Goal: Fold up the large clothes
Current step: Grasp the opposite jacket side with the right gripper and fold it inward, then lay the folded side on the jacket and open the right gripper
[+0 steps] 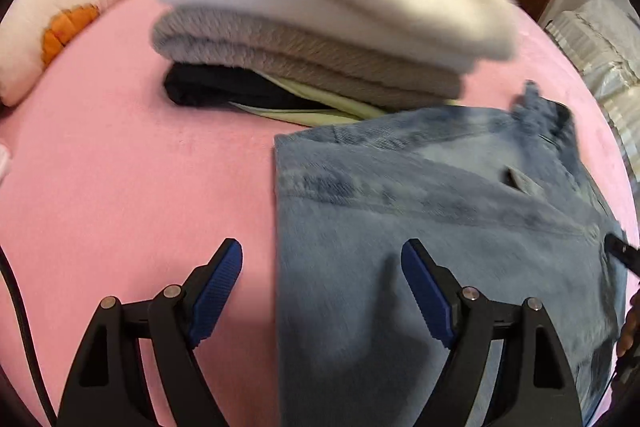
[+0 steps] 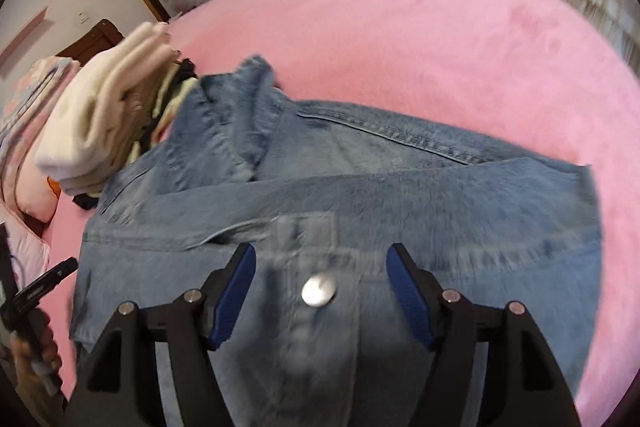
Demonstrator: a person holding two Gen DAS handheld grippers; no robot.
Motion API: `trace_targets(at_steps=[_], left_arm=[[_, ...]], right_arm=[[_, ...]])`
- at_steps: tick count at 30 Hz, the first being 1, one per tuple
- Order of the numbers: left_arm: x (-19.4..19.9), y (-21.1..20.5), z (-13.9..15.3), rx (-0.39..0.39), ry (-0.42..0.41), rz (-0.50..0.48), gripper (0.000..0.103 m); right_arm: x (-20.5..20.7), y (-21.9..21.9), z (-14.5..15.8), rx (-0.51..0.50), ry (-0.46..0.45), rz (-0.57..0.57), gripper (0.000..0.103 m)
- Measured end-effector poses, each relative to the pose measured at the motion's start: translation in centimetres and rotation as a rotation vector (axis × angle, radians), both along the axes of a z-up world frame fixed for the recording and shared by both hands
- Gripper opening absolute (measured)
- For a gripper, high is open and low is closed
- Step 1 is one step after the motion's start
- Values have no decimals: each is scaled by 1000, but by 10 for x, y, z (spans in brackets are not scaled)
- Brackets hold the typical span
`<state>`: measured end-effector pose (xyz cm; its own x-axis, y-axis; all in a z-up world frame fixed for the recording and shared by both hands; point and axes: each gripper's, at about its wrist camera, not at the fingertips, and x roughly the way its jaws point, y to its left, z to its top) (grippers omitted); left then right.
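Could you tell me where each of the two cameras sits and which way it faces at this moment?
Left wrist: on the left gripper, angled down at the denim jacket's edge and the stack of folded clothes; its fingers stand apart.
Right wrist: on the right gripper, angled down over the jacket's metal button; a hand shows.
Shared: jacket, stack, pink bed.

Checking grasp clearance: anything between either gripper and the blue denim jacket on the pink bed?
Nothing visible. The right gripper hangs open directly over the blue denim jacket, by its metal button. The left gripper is open over the jacket's left edge. The stack of folded clothes lies beyond.
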<state>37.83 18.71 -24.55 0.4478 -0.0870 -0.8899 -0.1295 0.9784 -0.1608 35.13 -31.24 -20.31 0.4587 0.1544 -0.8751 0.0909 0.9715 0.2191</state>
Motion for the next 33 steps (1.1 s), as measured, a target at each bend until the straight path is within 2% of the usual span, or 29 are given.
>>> trace_targets(at_steps=[3, 4, 5, 6, 7, 8, 9, 12, 16, 18, 20, 22, 23, 24, 25, 26, 27, 28, 31, 33], left_arm=[[25, 11, -19, -30, 45, 6, 81], [30, 15, -24, -58, 53, 12, 82], [32, 17, -26, -74, 57, 13, 82], [34, 18, -28, -86, 55, 11, 81], [34, 16, -28, -88, 41, -1, 65], [34, 14, -26, -108, 21, -32, 44], [33, 9, -23, -110, 13, -52, 9], [26, 0, -8, -25, -38, -7, 8], [11, -6, 14, 27, -145, 40, 8], [10, -10, 13, 45, -162, 43, 8], [14, -11, 2, 53, -133, 52, 9], [20, -12, -14, 67, -105, 52, 15], [21, -15, -18, 75, -100, 54, 17], [20, -17, -15, 100, -105, 56, 22], [20, -19, -9, 133, -96, 61, 32], [19, -20, -4, 167, -83, 67, 38], [18, -22, 2, 186, -75, 66, 48], [13, -23, 10, 204, -72, 64, 51], [-11, -28, 42, 208, -128, 71, 52], [-37, -31, 60, 153, -158, 73, 53]], right_arm=[[6, 6, -7, -4, -12, 60, 68], [5, 10, -7, -13, -17, 86, 59], [5, 18, -8, -27, -16, 127, 44], [6, 24, -8, -38, -13, 150, 40], [4, 31, -8, -81, -19, 161, 39], [4, 36, -7, -102, -29, 176, 31], [2, 42, -6, -119, -42, 190, 29], [-6, 55, 8, -201, -114, 186, 26], [-10, 58, 30, -232, -231, 143, 26], [-5, 58, 27, -245, -238, 122, 26], [5, 55, 10, -262, -188, 118, 27], [11, 54, -13, -278, -115, 122, 31], [13, 57, -16, -284, -109, 117, 34], [11, 55, -11, -287, -111, 91, 38], [9, 53, -7, -280, -108, 69, 42], [5, 50, 2, -265, -108, 42, 42], [-1, 49, 10, -261, -120, 26, 42], [-7, 50, 18, -265, -134, 16, 42], [-36, 62, 47, -269, -197, 14, 43], [-60, 82, 61, -222, -231, 51, 43]])
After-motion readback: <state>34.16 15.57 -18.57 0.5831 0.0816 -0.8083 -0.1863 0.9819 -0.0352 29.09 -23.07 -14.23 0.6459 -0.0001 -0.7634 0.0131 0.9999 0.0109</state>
